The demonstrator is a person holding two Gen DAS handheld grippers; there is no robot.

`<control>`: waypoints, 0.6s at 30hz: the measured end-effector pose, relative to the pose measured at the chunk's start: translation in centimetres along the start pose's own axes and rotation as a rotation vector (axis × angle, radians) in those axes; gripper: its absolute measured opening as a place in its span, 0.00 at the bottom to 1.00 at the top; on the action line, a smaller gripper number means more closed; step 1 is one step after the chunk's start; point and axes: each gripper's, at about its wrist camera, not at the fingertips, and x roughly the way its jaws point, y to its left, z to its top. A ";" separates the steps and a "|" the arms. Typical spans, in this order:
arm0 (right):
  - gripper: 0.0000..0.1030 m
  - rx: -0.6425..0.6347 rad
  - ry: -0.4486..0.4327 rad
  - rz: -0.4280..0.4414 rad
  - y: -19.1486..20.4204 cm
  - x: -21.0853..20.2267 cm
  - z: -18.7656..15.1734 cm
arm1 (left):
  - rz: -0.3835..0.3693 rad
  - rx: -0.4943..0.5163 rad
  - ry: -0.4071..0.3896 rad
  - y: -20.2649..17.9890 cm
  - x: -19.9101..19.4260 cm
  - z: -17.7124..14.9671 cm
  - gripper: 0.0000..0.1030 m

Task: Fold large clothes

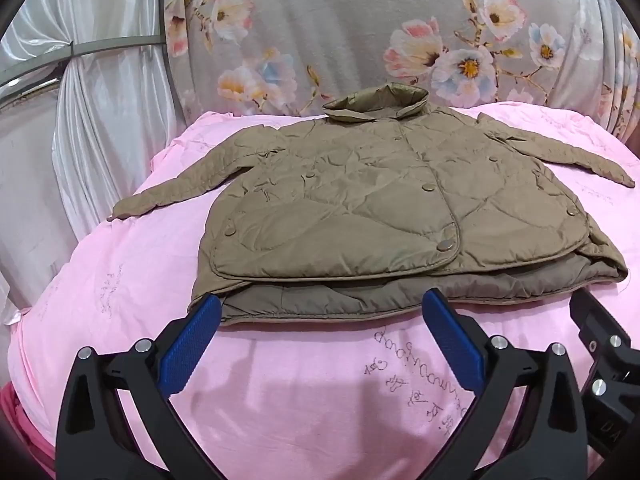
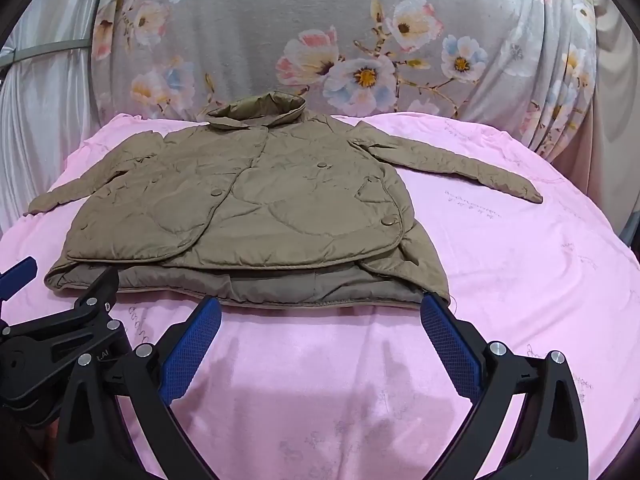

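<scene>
An olive quilted jacket (image 1: 360,204) lies flat, front up and buttoned, on a pink sheet (image 1: 280,400), collar far, both sleeves spread out to the sides. My left gripper (image 1: 320,312) is open and empty, its blue pads just short of the hem's left part. My right gripper (image 2: 320,312) is open and empty at the hem of the jacket (image 2: 248,208), its right pad by the hem's right corner. Each gripper shows at the edge of the other's view.
The pink sheet (image 2: 520,280) covers a bed-like surface with printed writing. A grey floral cloth (image 1: 360,32) hangs behind it. White curtains (image 1: 100,120) and a metal rail stand at the left.
</scene>
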 end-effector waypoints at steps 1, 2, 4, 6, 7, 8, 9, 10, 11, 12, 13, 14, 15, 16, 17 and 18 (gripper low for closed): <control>0.95 0.001 0.002 0.004 0.0 0.0 0.0 | 0.003 -0.001 0.001 0.0 0.0 0.0 0.95; 0.95 0.001 0.003 0.004 -0.1 0.1 -0.1 | 0.003 -0.003 0.002 0.0 0.0 0.0 0.95; 0.95 -0.002 0.008 0.004 -0.1 0.2 0.0 | 0.004 -0.008 0.005 0.2 0.0 0.0 0.95; 0.95 -0.001 0.004 0.007 -0.1 0.1 -0.1 | 0.006 -0.010 0.006 0.2 0.0 0.1 0.95; 0.95 0.000 0.000 0.007 -0.1 0.0 -0.2 | 0.007 -0.009 0.005 0.3 0.0 0.1 0.95; 0.95 0.002 -0.002 0.008 -0.1 0.0 -0.2 | 0.008 -0.007 0.005 0.3 0.0 0.1 0.95; 0.95 0.004 -0.002 0.008 -0.2 0.0 -0.2 | 0.009 -0.004 0.003 0.3 0.0 0.1 0.95; 0.95 0.006 -0.003 0.010 -0.3 0.1 -0.2 | 0.010 -0.002 0.001 0.3 0.0 0.1 0.95; 0.95 0.007 -0.003 0.010 -0.3 0.1 -0.2 | 0.012 0.000 0.000 0.3 -0.1 0.1 0.95; 0.95 0.007 -0.004 0.010 -0.3 0.0 -0.2 | 0.012 0.001 -0.002 0.3 -0.1 0.1 0.95; 0.95 0.004 -0.003 0.009 -0.3 0.0 -0.2 | 0.013 0.000 0.000 0.2 -0.1 0.1 0.95; 0.95 0.004 -0.002 0.009 -0.3 0.0 -0.2 | 0.013 -0.001 0.001 0.3 -0.1 0.1 0.95; 0.95 0.003 -0.001 0.009 -0.3 0.1 -0.2 | 0.012 -0.002 0.001 0.3 -0.1 0.1 0.95; 0.95 0.003 -0.002 0.009 -0.3 0.0 -0.2 | 0.012 -0.002 0.000 0.3 -0.1 0.1 0.95; 0.95 0.002 -0.002 0.009 -0.3 0.1 -0.3 | 0.013 -0.006 0.000 0.3 -0.1 0.1 0.95; 0.95 0.002 -0.002 0.008 -0.3 0.0 -0.3 | 0.011 -0.010 0.000 0.4 -0.1 0.1 0.95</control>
